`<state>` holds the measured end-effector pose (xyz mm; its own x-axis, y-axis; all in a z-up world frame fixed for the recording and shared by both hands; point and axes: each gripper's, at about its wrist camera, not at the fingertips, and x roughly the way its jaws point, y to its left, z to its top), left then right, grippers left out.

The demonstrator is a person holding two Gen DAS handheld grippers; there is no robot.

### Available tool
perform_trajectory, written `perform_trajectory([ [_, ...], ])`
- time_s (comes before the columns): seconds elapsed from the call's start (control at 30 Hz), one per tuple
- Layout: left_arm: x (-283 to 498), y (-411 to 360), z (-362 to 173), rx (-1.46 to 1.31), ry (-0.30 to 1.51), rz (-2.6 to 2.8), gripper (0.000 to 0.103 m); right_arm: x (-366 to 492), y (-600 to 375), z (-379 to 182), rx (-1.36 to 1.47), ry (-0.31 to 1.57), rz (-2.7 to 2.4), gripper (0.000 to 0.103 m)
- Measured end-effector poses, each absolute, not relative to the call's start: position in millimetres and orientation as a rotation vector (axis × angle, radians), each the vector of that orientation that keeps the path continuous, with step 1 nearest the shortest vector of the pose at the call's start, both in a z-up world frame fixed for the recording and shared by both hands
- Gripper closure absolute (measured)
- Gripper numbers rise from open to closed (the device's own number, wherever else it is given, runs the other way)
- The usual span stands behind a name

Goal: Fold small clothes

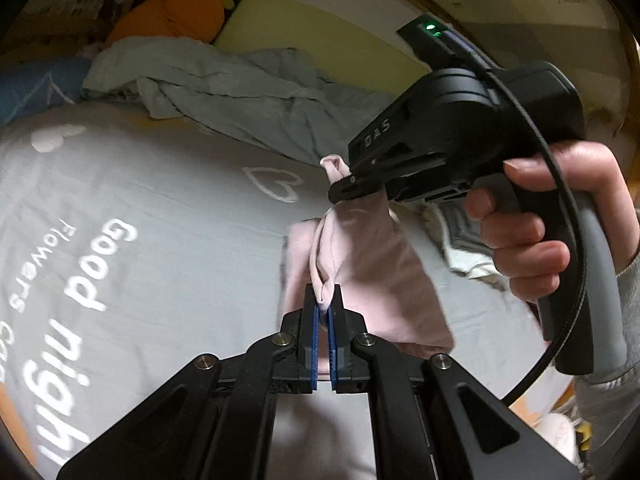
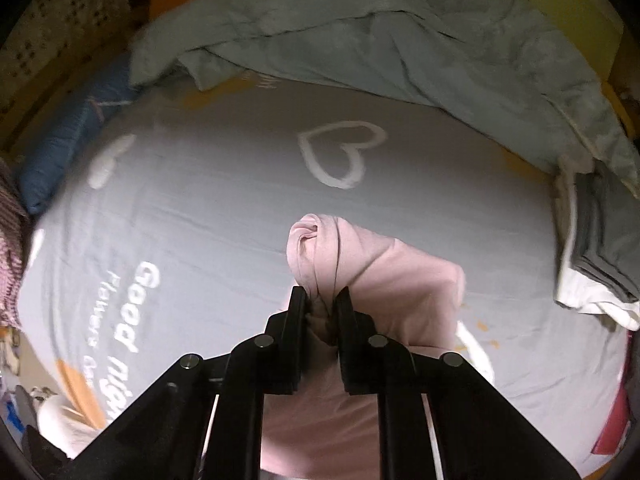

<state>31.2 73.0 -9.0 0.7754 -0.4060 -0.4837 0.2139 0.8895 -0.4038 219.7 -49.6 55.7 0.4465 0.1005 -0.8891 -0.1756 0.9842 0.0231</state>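
A small pale-pink cotton garment [image 1: 372,272] hangs between two claws above a grey printed bedsheet [image 1: 168,216], its lower part draping down toward the bed. The left claw [image 1: 325,300] is clamped tight on a bunched edge of the pink cloth, the blue pads nearly meeting with only a thin fold between them. The right claw [image 2: 323,300], held in a person's hand [image 1: 536,224] by its pistol grip, is closed on another gathered corner of the same garment [image 2: 360,272], a twist of fabric bulging above its black fingers.

Holding two separated points like this looks meant to lift the piece clear of the bed and spread it taut — a likely lead-in to laying it flat for a fold. The cloth between the grips is twisted rather than smooth, so it probably needs shaking out first.

Writing is readable in places: the sheet carries "Good night" in large white letters with "Flowers" in smaller script beside it, plus a white outlined heart [image 2: 340,152]. The right claw's black body shows "DAS" embossed on its side, and a green light glows at its rear. A crumpled grey-green blanket [image 2: 380,28] lies along the far side of the bed — well apart from the work.
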Motion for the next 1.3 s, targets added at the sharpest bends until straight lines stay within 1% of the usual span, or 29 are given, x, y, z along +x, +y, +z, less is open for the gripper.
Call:
perform_trajectory([
  [0.1, 40, 68, -22, -0.324, 0.678, -0.333, 0.1, 234, -46, 26, -0.05, 1.166, 0.164, 0.088],
  [0.13, 44, 65, -28, -0.311, 0.715, -0.325, 0.1, 236, -50, 17, -0.031, 1.175, 0.16, 0.085],
  [0.17, 46, 63, -33, -0.297, 0.745, -0.318, 0.1, 237, -52, 12, -0.016, 1.174, 0.164, 0.08],
  [0.23, 50, 58, -41, -0.277, 0.797, -0.311, 0.1, 232, -57, 8, 0.015, 1.136, 0.196, 0.074],
  [0.3, 52, 58, -45, -0.274, 0.823, -0.307, 0.1, 222, -59, 14, 0.014, 1.09, 0.228, 0.064],
  [0.33, 53, 58, -47, -0.277, 0.833, -0.306, 0.1, 211, -62, 22, 0.01, 1.041, 0.236, 0.052],
  [0.37, 54, 60, -48, -0.289, 0.841, -0.31, 0.1, 203, -65, 28, 0.013, 1.005, 0.238, 0.044],
  [0.5, 54, 66, -49, -0.339, 0.845, -0.325, 0.099, 164, -91, 56, 0.058, 0.855, 0.274, 0.043],
  [0.57, 52, 70, -47, -0.37, 0.833, -0.337, 0.099, 140, -105, 65, 0.05, 0.747, 0.273, 0.043],
  [0.6, 54, 72, -47, -0.378, 0.825, -0.338, 0.097, 128, -108, 66, 0.009, 0.707, 0.264, 0.044],
  [0.63, 53, 73, -45, -0.383, 0.815, -0.339, 0.097, 121, -107, 63, -0.027, 0.691, 0.262, 0.056],
  [0.67, 50, 73, -44, -0.385, 0.807, -0.341, 0.097, 116, -108, 58, -0.052, 0.694, 0.269, 0.075],
  [0.7, 47, 72, -42, -0.383, 0.799, -0.342, 0.097, 110, -109, 47, -0.064, 0.713, 0.287, 0.082],
  [0.73, 53, 73, -42, -0.379, 0.799, -0.34, 0.097, 107, -112, 40, -0.06, 0.727, 0.301, 0.093],
  [0.8, 54, 71, -44, -0.357, 0.814, -0.333, 0.097, 98, -118, 15, -0.039, 0.764, 0.332, 0.094],
  [0.83, 55, 69, -46, -0.347, 0.826, -0.326, 0.095, 95, -123, 4, -0.03, 0.775, 0.326, 0.094],
  [0.93, 54, 63, -52, -0.315, 0.854, -0.307, 0.095, 86, -140, -25, 0.053, 0.781, 0.319, 0.095],
  [1.03, 51, 58, -50, -0.264, 0.844, -0.299, 0.095, 80, -158, -35, 0.171, 0.761, 0.343, 0.095],
  [1.17, 48, 58, -47, -0.254, 0.837, -0.312, 0.095, 68, -161, -30, 0.175, 0.74, 0.344, 0.095],
  [1.2, 45, 58, -43, -0.234, 0.826, -0.312, 0.09, 65, -160, -27, 0.168, 0.724, 0.338, 0.095],
  [1.23, 40, 56, -36, -0.205, 0.798, -0.311, 0.078, 60, -159, -20, 0.161, 0.696, 0.331, 0.094],
  [1.27, 34, 54, -27, -0.179, 0.751, -0.309, 0.07, 58, -158, -15, 0.156, 0.673, 0.322, 0.094],
  [1.3, 26, 53, -16, -0.152, 0.682, -0.306, 0.055, 57, -158, -10, 0.148, 0.648, 0.309, 0.094],
])
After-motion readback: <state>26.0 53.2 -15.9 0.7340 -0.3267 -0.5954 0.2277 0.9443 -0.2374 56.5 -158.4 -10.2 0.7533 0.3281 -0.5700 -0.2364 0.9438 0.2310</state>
